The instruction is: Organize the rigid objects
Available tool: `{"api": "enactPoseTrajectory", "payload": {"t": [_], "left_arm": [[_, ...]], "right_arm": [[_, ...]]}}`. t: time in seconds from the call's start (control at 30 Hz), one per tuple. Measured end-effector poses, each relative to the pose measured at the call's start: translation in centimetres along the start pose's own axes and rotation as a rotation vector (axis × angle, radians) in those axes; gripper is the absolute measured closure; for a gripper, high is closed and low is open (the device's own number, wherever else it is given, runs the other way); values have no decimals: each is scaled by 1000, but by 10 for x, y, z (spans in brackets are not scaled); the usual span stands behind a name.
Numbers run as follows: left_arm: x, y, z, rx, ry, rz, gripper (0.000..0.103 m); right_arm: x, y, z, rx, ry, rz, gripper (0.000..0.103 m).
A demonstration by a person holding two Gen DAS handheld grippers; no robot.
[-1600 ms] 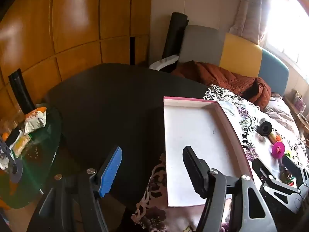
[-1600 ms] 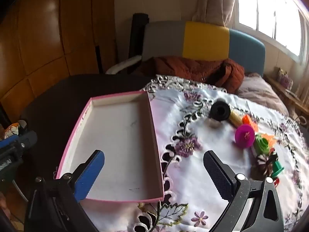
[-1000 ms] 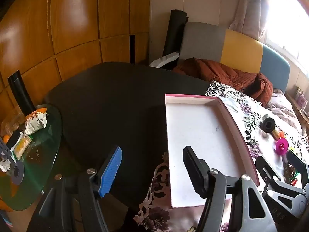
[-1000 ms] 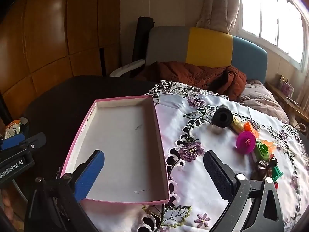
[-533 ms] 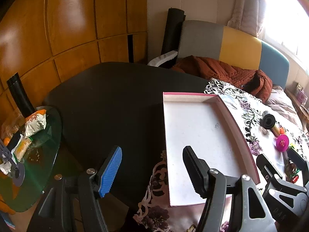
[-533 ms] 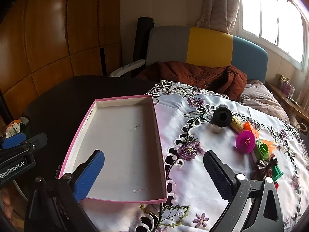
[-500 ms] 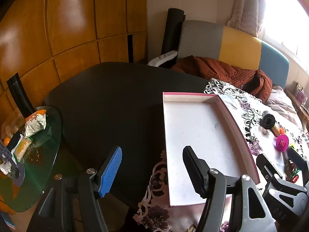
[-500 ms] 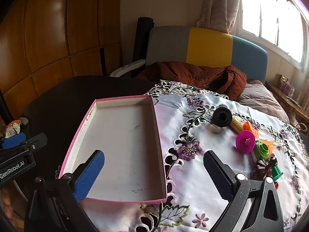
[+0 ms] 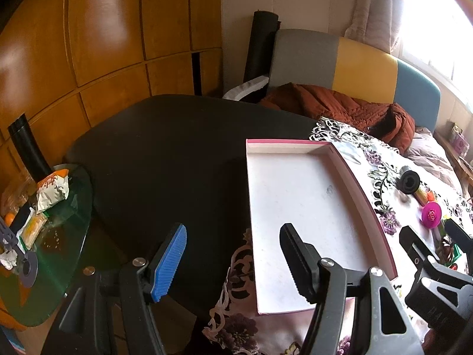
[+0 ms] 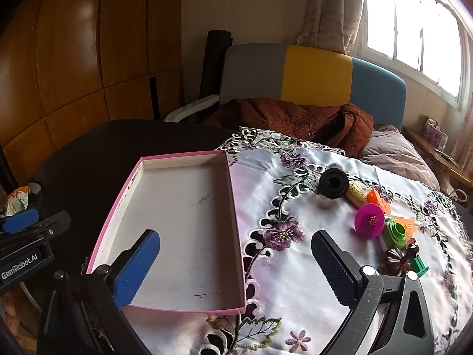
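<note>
A shallow pink-rimmed box [image 10: 180,156] [image 9: 288,142] with a white floor lies on the table and holds nothing. To its right, on the embroidered cloth [image 10: 295,269], lie small toys: a black spool [image 10: 333,184] [image 9: 409,181], a magenta funnel [image 10: 369,220] [image 9: 431,214], a green piece [image 10: 396,233], orange pieces [image 10: 377,198] and a dark brown pumpkin shape [image 10: 394,260]. My right gripper [image 10: 236,263] hangs open over the box's near right corner, nothing between its fingers. My left gripper [image 9: 233,254] is open too, over the box's near left edge and the dark tabletop.
The dark table [image 9: 165,153] extends left of the cloth. A green glass side table [image 9: 53,236] with snack packets stands at far left. Behind the table are a grey, yellow and blue sofa [image 10: 313,74] with a rust-coloured jacket [image 10: 295,118], and wooden wall panels.
Over the earliest frames both views shifted slightly, showing a little more of the room. Across the last half second nothing moved, and both grippers stayed open.
</note>
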State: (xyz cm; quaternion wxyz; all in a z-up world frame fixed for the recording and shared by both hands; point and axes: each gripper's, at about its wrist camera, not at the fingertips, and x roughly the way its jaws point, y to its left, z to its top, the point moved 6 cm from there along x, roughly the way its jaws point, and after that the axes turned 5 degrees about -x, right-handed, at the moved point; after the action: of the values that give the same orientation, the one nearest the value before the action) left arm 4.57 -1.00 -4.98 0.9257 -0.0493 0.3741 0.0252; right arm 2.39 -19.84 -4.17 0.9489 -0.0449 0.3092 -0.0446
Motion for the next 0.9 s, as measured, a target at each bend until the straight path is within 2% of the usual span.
{"api": "enactPoseTrajectory", "payload": {"t": [0.37, 0.6, 0.7, 0.8, 0.9], "left_arm": [[1, -9, -1, 29, 18, -12, 36], [3, -22, -1, 65, 34, -56, 36], [5, -31, -3, 84, 49, -129, 36], [4, -49, -5, 125, 92, -259, 35], [3, -69, -3, 174, 113, -310, 35]], "right_arm": [[0, -17, 2, -1, -5, -10, 0], [-1, -53, 10, 8, -15, -48, 0], [-2, -78, 14, 26, -15, -65, 0], [-3, -115, 19, 75, -13, -71, 0], [-6, -165, 25, 146, -19, -112, 0]]}}
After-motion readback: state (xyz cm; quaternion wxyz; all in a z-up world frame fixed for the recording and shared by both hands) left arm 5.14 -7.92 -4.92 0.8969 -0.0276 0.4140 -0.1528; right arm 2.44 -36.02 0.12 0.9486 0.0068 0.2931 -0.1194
